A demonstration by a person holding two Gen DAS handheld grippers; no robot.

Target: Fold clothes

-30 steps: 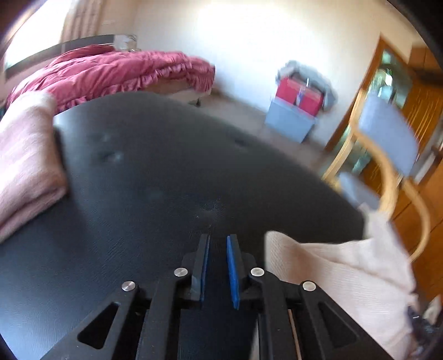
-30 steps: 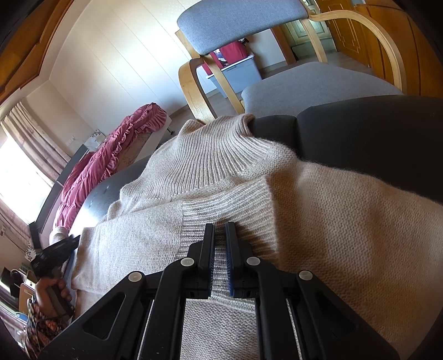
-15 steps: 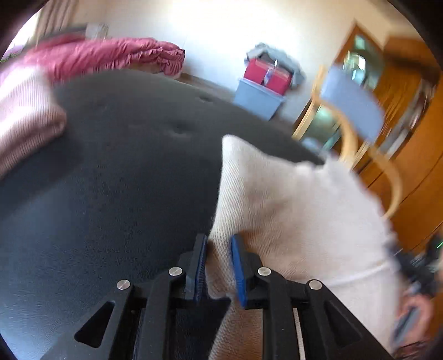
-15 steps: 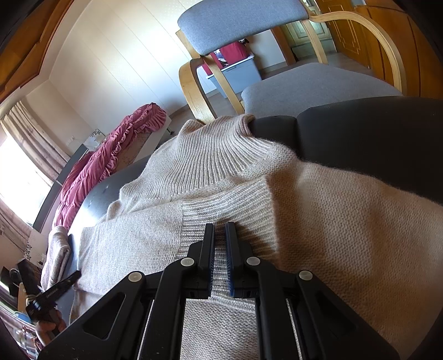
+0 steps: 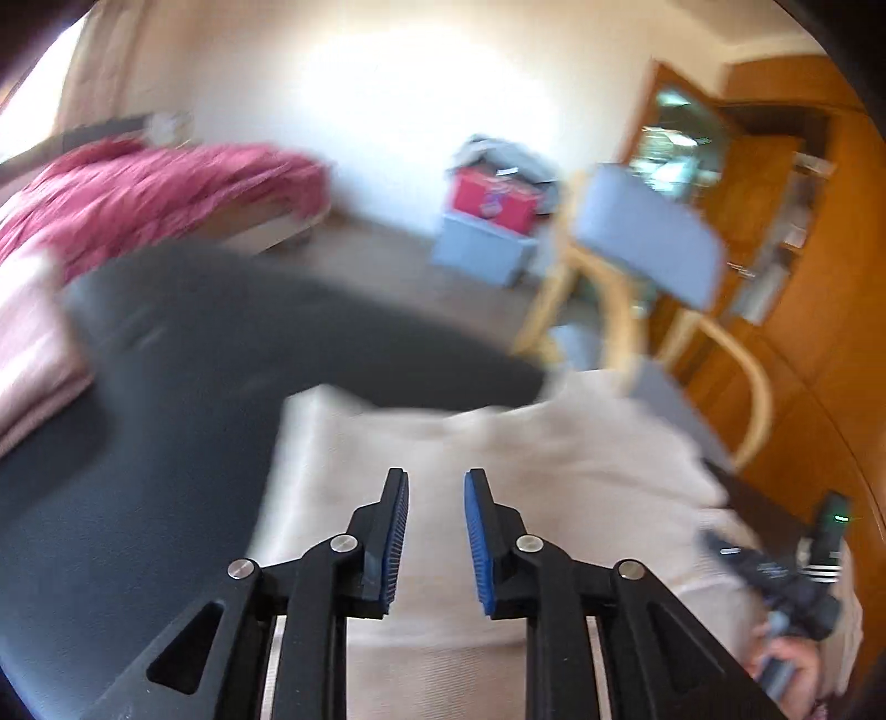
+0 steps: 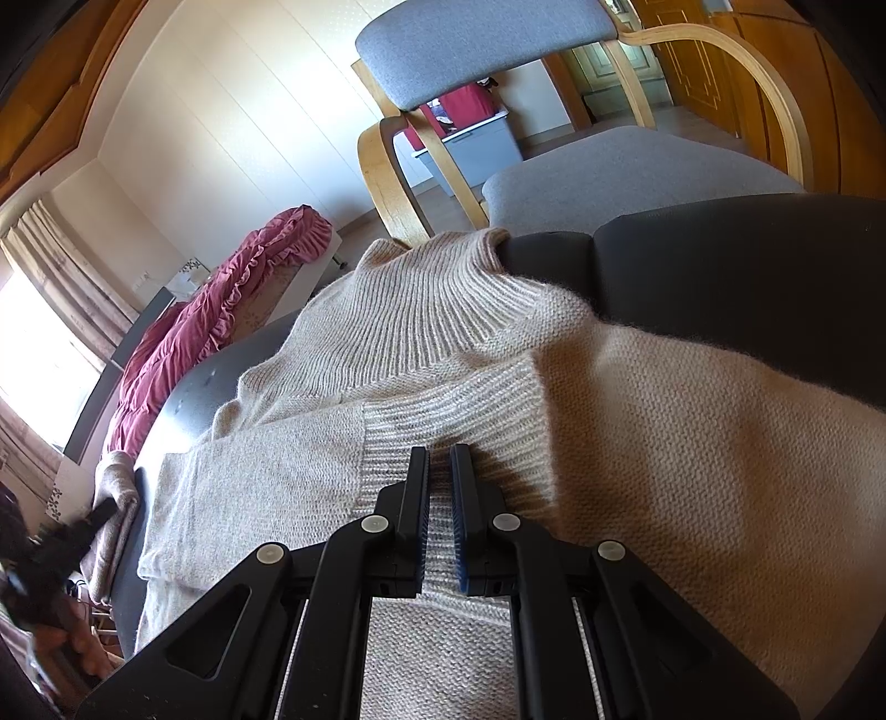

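Note:
A cream knit sweater (image 6: 387, 332) lies spread on a black padded surface (image 6: 747, 277), collar toward the chair. My right gripper (image 6: 439, 451) is shut on a ribbed band of the sweater, with knit showing in the thin gap between its blue pads. In the left wrist view, which is blurred, my left gripper (image 5: 436, 476) hovers over the sweater (image 5: 498, 443). Its jaws are opening and nothing is pinched between them. The right gripper (image 5: 775, 565) shows at the lower right, held by a hand.
A folded pink garment (image 5: 27, 360) lies at the left end of the black surface (image 5: 166, 443). A wooden armchair (image 6: 470, 44) with grey cushions stands just beyond the far edge. Red bedding (image 5: 138, 188) and storage boxes (image 5: 487, 221) sit further back.
My left gripper has swung right, from over the bare black surface to above the sweater, and its jaws have widened. The right gripper and the sweater under it have stayed put.

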